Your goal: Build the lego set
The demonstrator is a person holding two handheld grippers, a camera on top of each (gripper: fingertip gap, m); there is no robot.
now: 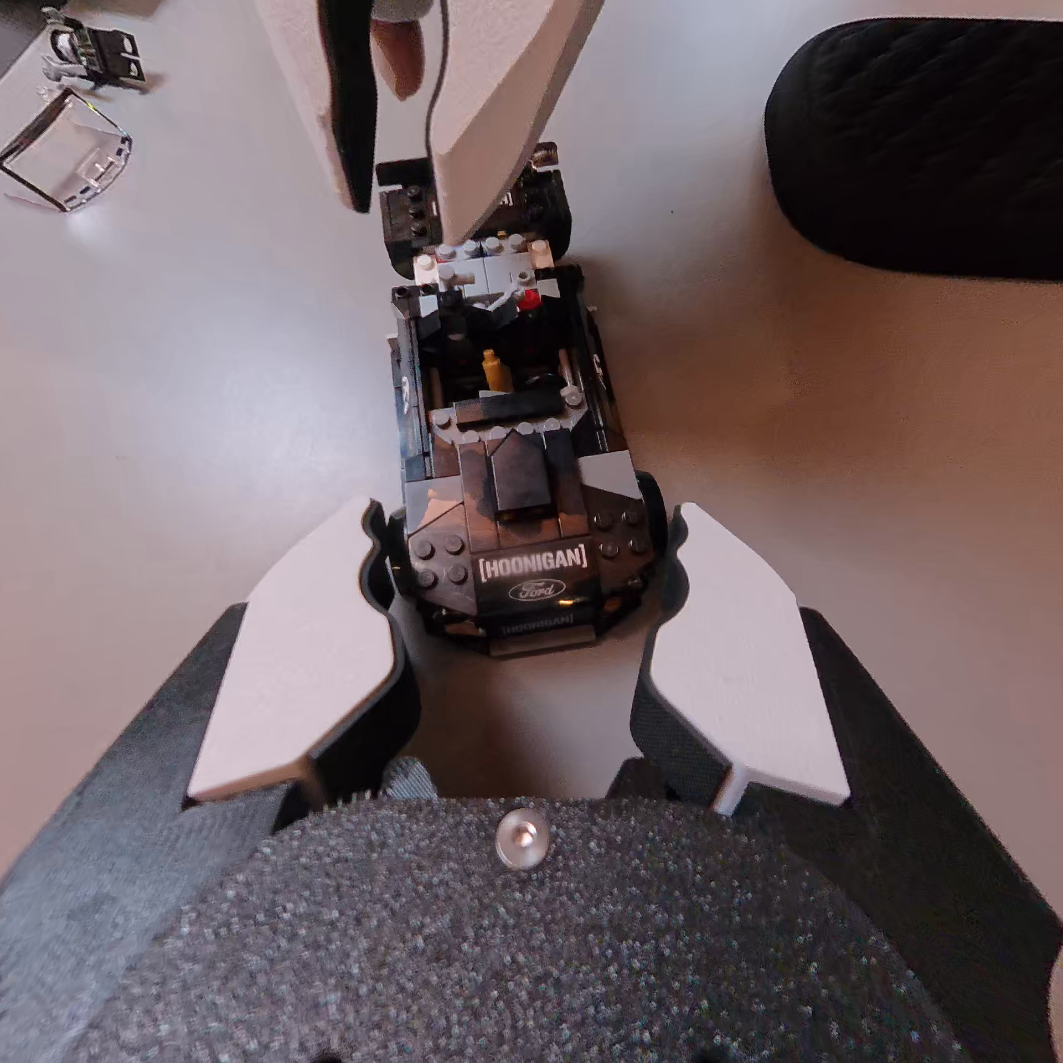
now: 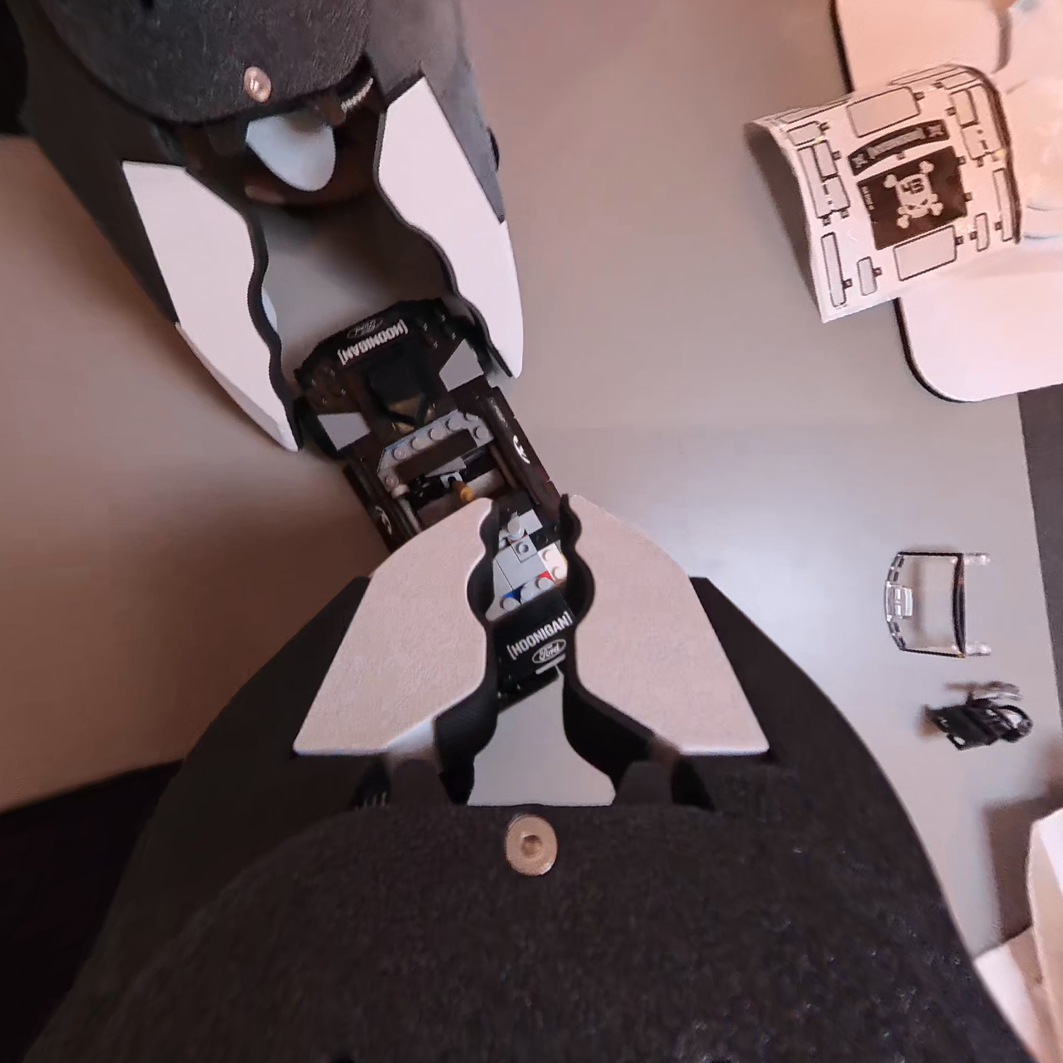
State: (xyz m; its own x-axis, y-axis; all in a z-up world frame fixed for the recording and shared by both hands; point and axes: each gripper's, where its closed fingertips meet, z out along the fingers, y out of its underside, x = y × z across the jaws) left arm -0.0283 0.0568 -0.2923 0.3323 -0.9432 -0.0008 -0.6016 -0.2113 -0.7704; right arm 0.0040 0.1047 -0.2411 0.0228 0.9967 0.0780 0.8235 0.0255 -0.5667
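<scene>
**A:** Status at that moment? Where did the car sit?

**B:** Black lego car (image 1: 506, 437) lay on the grey table (image 1: 172, 402), dead centre of the left wrist view, roof off, cockpit open. Left gripper (image 1: 526, 552) bracketed the nose end, jaws spread about as wide as the front wheels. The pads looked just beside them; real contact I couldn't tell. So parted, at most a loose brace, not a clamp.

**A:** Right one?

**B:** Right gripper (image 2: 526, 512) came in from the 12 o'clock end in the left view, fingers narrowed around the tail section (image 2: 532, 627). It looked pinched on the tail, though firm contact was hard to confirm.

**A:** Risks?

**B:** Three.
- Left wasn't clamping. If the right one pushed down or along the body, the car could have slid or rolled on its wheels.
- The tail sat in a narrow pinch. A tilted press could have popped that section off instead of seating it, I'd guess.
- Small grey stud pieces (image 1: 483, 264) stood right by the right fingertips and could have been knocked loose.

**A:** Spare parts?

**B:** Clear windscreen piece (image 2: 929, 604) at 3 o'clock in the right view, small black sub-assembly (image 2: 978, 722) just below it, sticker sheet (image 2: 897, 195) at 1 o'clock. All well apart from the car. A wide swing to that side could have scattered them.
</scene>
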